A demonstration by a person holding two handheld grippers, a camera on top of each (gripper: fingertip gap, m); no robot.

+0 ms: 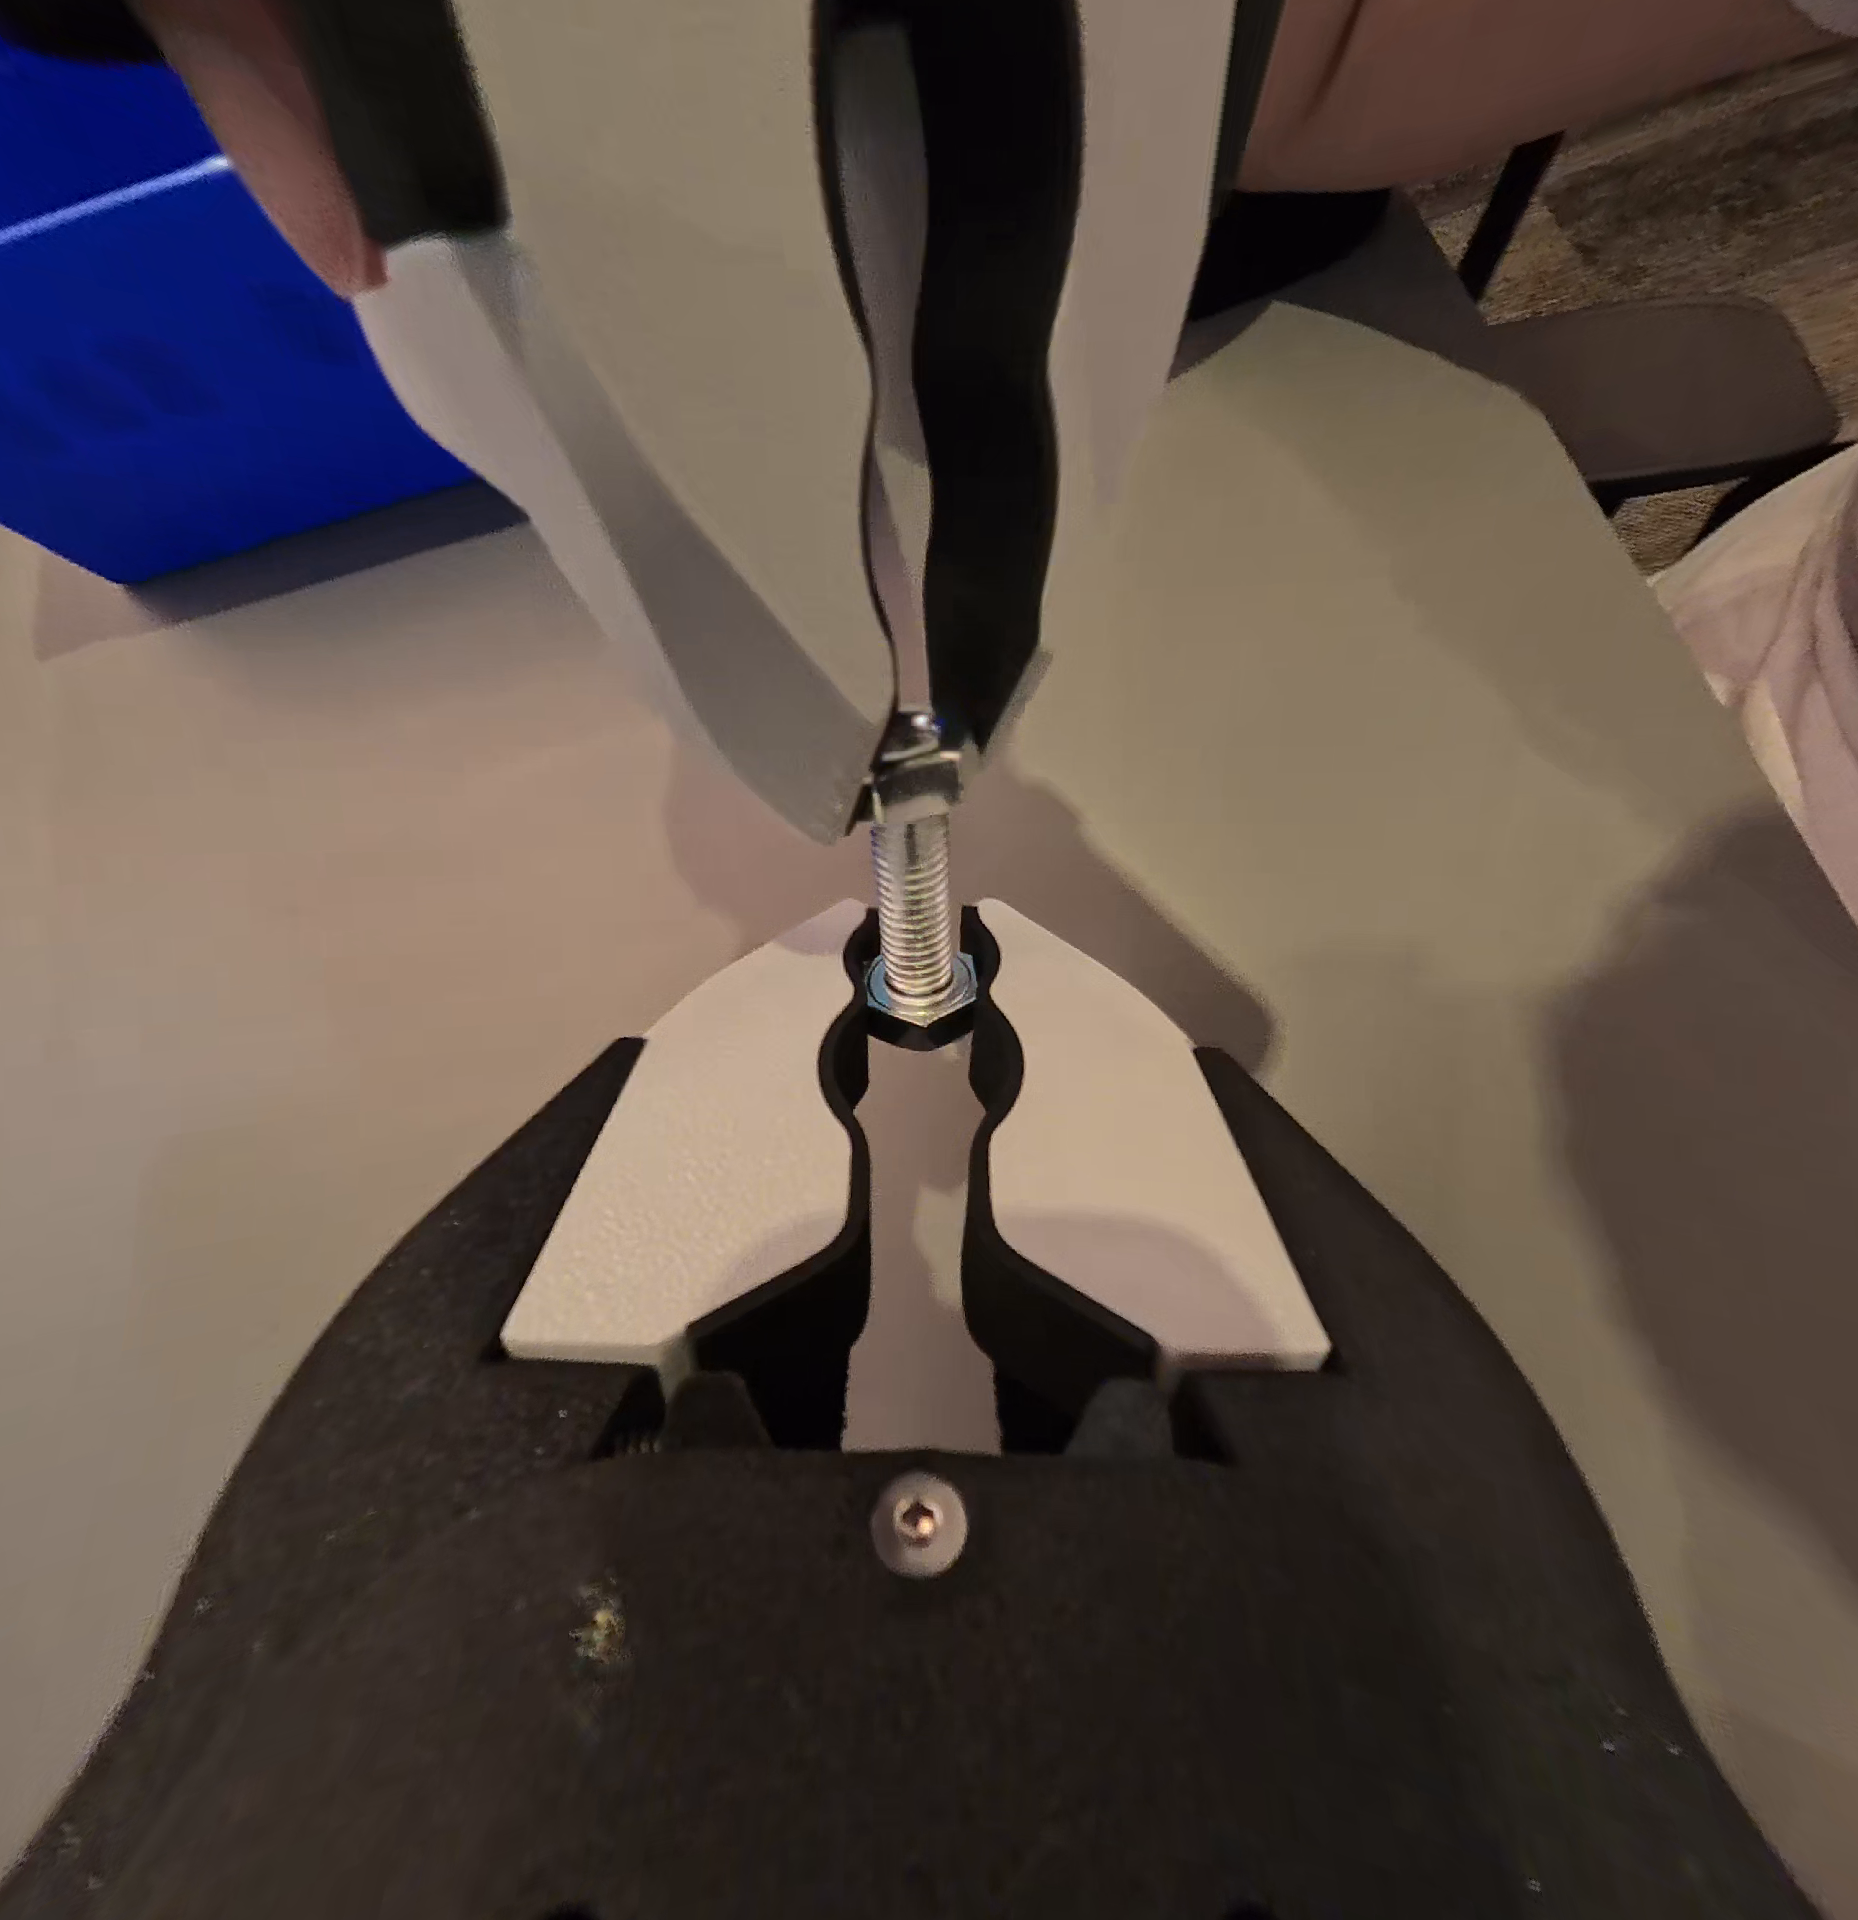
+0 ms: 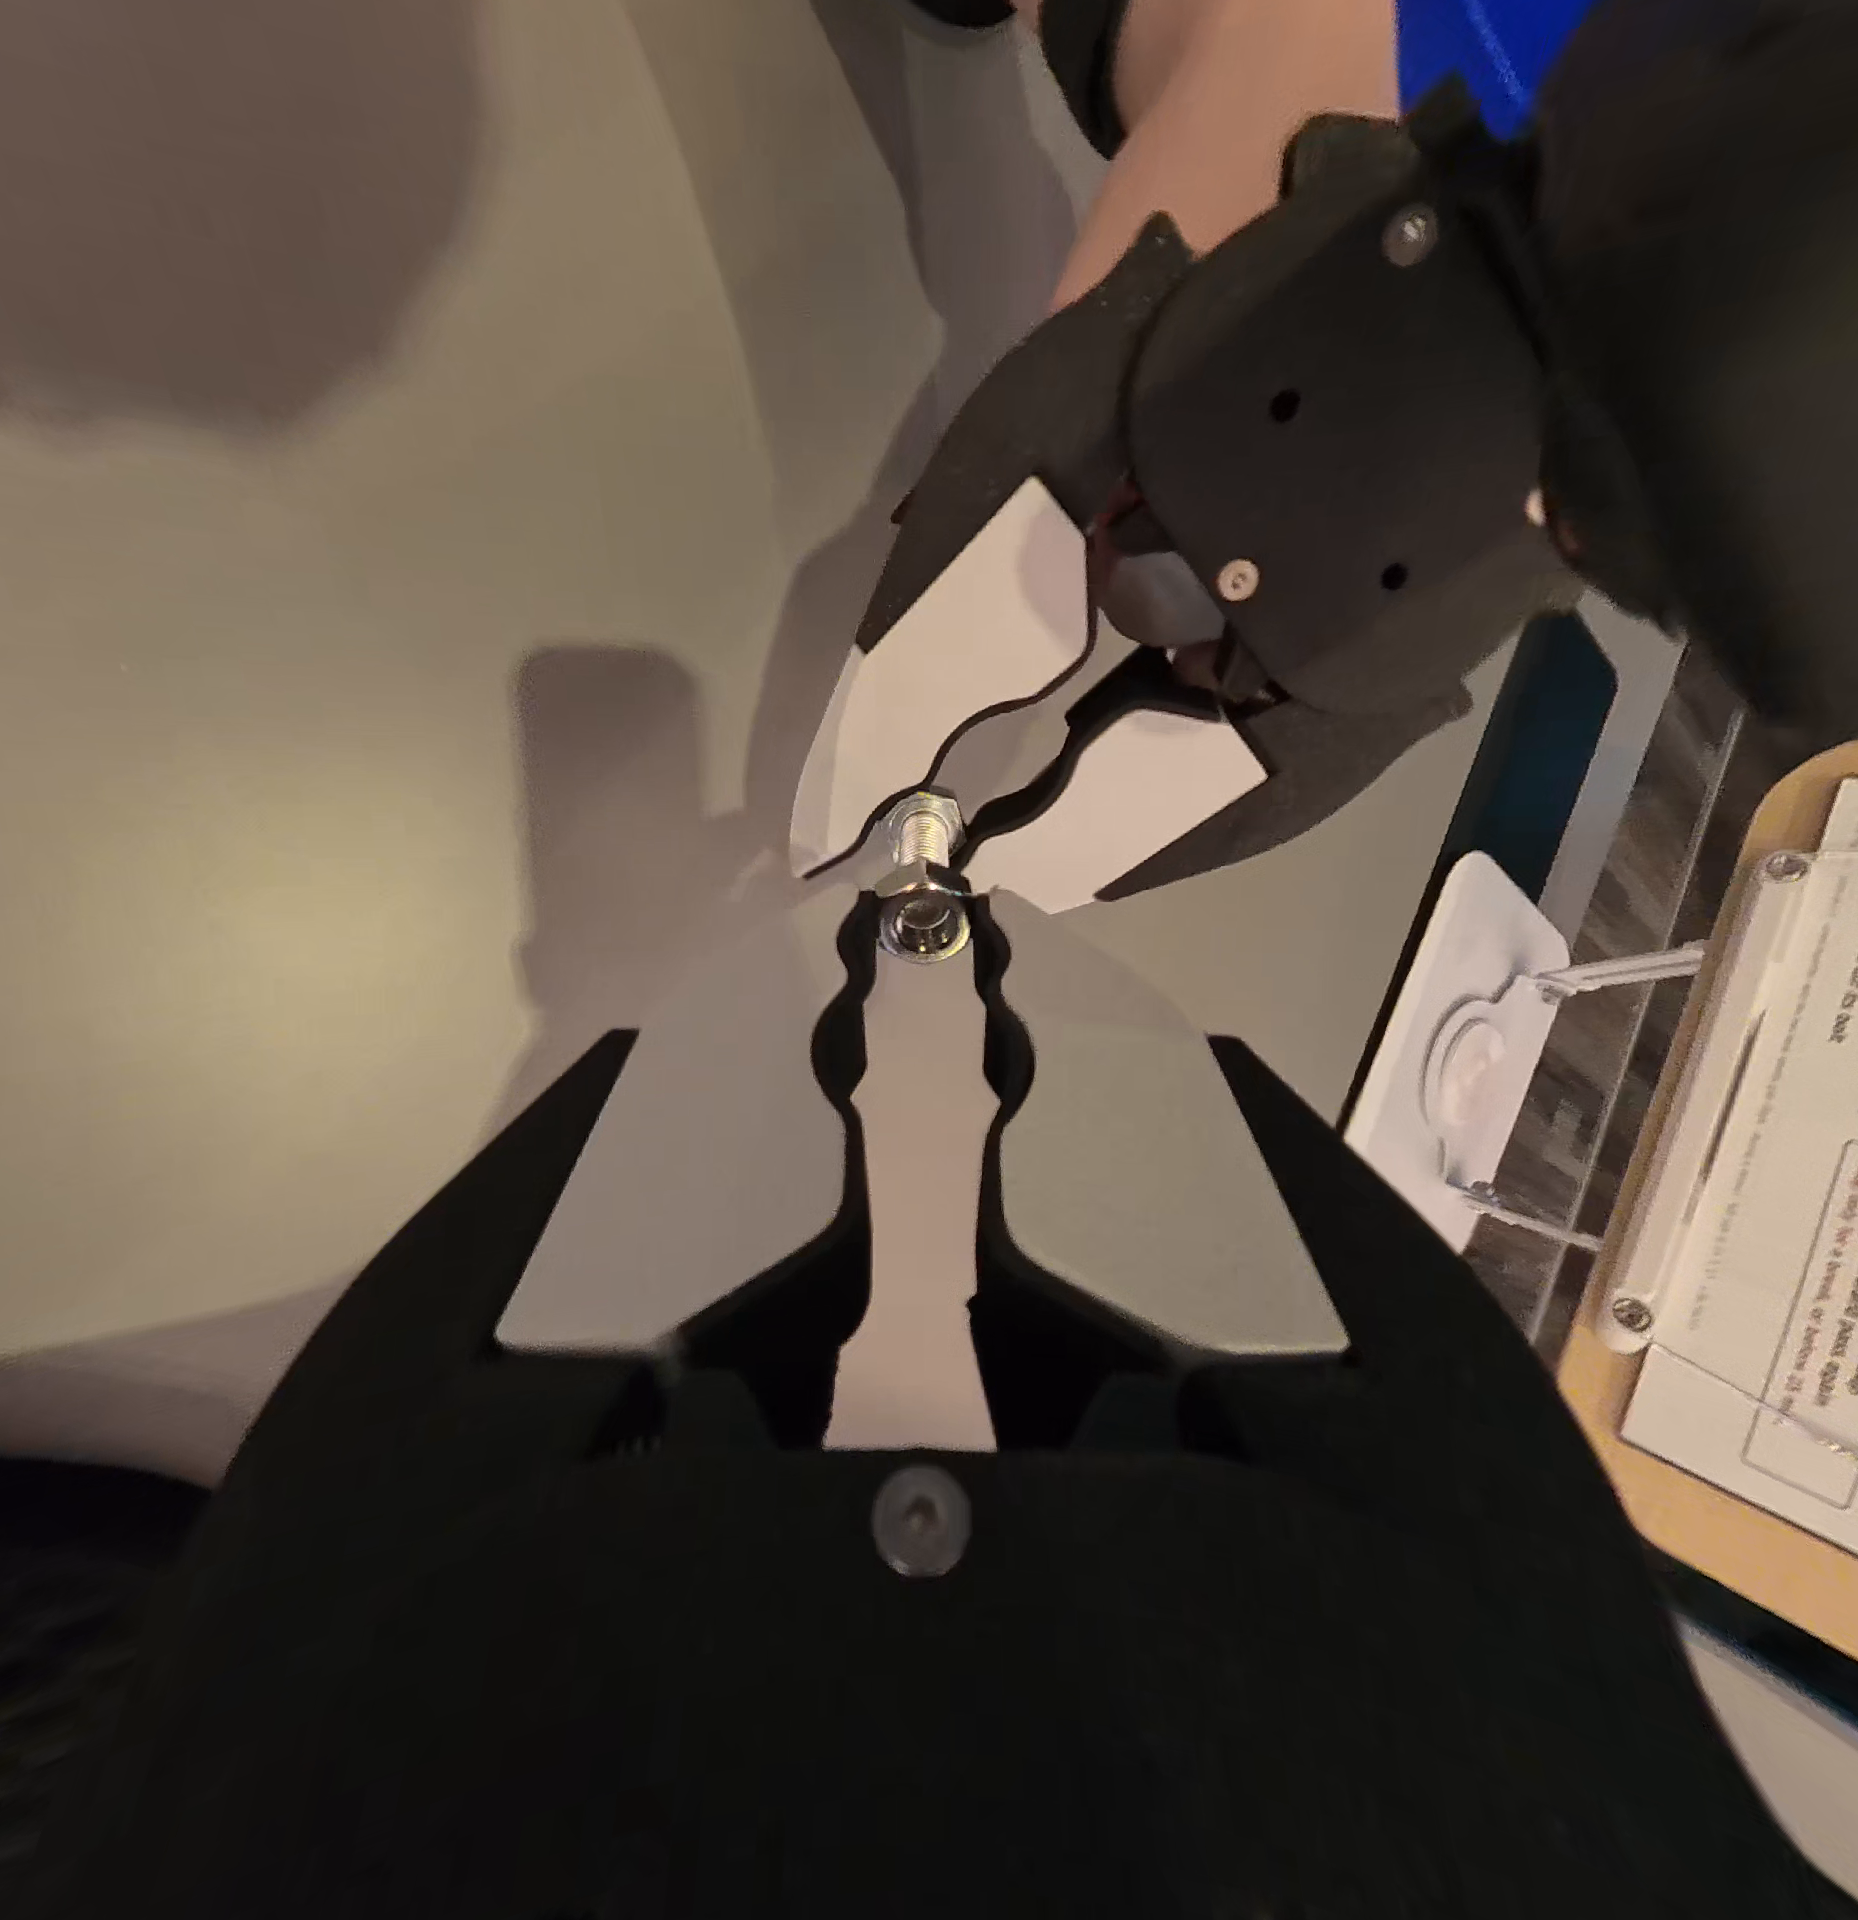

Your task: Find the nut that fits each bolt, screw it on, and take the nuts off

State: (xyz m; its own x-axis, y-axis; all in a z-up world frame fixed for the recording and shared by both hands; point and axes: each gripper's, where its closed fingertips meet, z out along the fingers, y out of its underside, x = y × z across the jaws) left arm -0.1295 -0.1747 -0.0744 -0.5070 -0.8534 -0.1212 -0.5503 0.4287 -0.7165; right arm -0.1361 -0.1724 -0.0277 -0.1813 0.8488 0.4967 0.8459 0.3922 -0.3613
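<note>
A silver bolt (image 1: 904, 914) is held in the air above the pale table (image 1: 281, 935) between my two grippers. My left gripper (image 1: 920, 966) is shut on a hex nut (image 1: 920, 1005) that sits on the bolt's threaded shaft. My right gripper (image 1: 917, 774) comes in from above and is shut on the bolt's head (image 1: 912, 777). In the right wrist view my right gripper (image 2: 923, 914) grips the bolt head (image 2: 920, 925) end-on. The short shaft (image 2: 920, 840) runs away from it to the nut (image 2: 909, 812), which my left gripper (image 2: 904, 831) holds from the upper right.
A blue box (image 1: 125, 364) stands at the back left of the table. A chair (image 1: 1683, 395) and a person's light sleeve (image 1: 1818, 644) are at the right. A wooden board with papers (image 2: 1735, 1195) and a white pad (image 2: 1444, 1039) lie at the table's right side. Tip to tip, the grippers are about 5 cm apart.
</note>
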